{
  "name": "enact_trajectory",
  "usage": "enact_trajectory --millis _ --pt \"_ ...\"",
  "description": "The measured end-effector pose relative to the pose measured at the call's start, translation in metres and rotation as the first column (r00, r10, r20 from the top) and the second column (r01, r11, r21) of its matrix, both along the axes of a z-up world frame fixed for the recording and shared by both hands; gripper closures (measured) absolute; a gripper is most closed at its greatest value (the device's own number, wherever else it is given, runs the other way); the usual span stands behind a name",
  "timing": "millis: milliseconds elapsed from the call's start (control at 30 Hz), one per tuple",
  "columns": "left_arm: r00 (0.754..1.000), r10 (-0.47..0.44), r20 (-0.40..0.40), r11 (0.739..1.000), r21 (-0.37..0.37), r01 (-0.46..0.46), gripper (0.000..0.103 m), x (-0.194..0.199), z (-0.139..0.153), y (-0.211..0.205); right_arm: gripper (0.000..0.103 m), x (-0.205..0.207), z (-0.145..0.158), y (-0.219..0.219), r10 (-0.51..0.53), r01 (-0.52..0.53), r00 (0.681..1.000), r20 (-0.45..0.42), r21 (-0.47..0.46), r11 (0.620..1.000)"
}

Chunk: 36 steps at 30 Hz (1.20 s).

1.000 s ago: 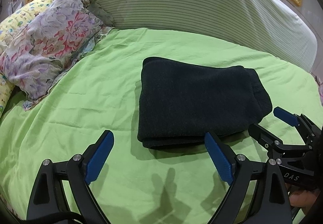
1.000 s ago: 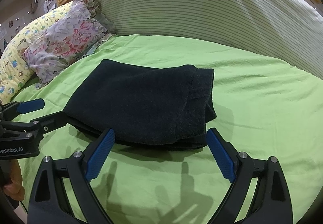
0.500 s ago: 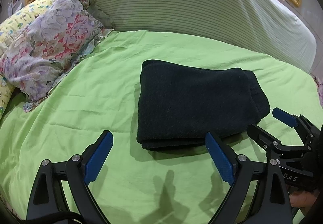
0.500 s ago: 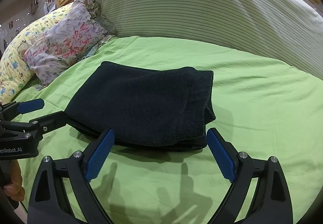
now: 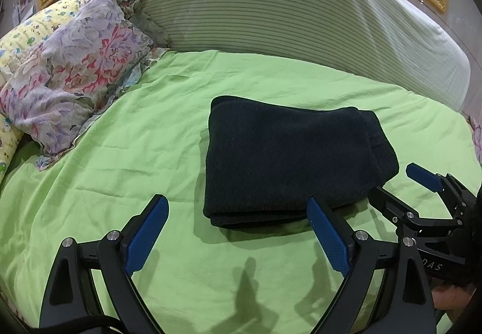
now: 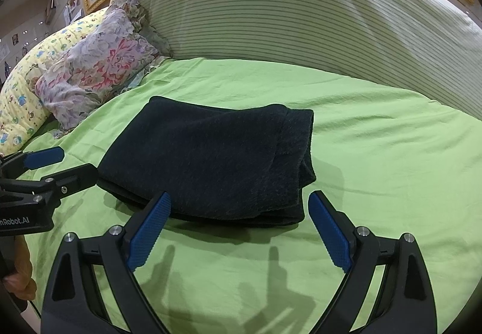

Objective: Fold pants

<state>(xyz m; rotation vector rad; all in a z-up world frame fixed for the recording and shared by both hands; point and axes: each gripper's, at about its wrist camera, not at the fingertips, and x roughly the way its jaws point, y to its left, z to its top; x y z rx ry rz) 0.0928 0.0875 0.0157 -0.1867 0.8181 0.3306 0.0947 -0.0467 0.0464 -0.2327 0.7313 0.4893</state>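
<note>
Bed (image 5: 126, 171) with green sheet: wide bare cloth at 9 and 6 o'clock of pants. Striped bolster (image 5: 271, 17) at 12, floral pillow (image 5: 69, 71) at 10. Dark pants (image 5: 289, 162) lay folded mid-bed, edges squared. Left gripper (image 5: 238, 228) spread, empty, just short of near edge. Right gripper (image 6: 239, 227) spread, empty, likewise.
</note>
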Motion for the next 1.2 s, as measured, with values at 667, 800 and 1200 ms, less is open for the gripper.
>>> enact_trajectory --millis 667,800,1200 --pt "1.0 -0.006 0.008 1.0 0.008 0.006 0.007 0.0005 0.0018 -0.0016 0.01 0.006 0.0045 -0.0017 0.001 -0.001 1.0 -0.005 0.001 1.0" --pt "1.0 -0.017 0.016 1.0 0.016 0.017 0.007 0.0015 0.0021 -0.002 0.01 0.0068 0.0047 -0.0016 -0.003 0.003 1.0 -0.005 0.004 1.0" --pt "1.0 -0.022 0.001 1.0 -0.012 0.022 0.007 0.0061 -0.0025 0.0014 0.01 0.0094 0.0042 -0.0023 -0.01 0.01 1.0 -0.016 0.002 1.0"
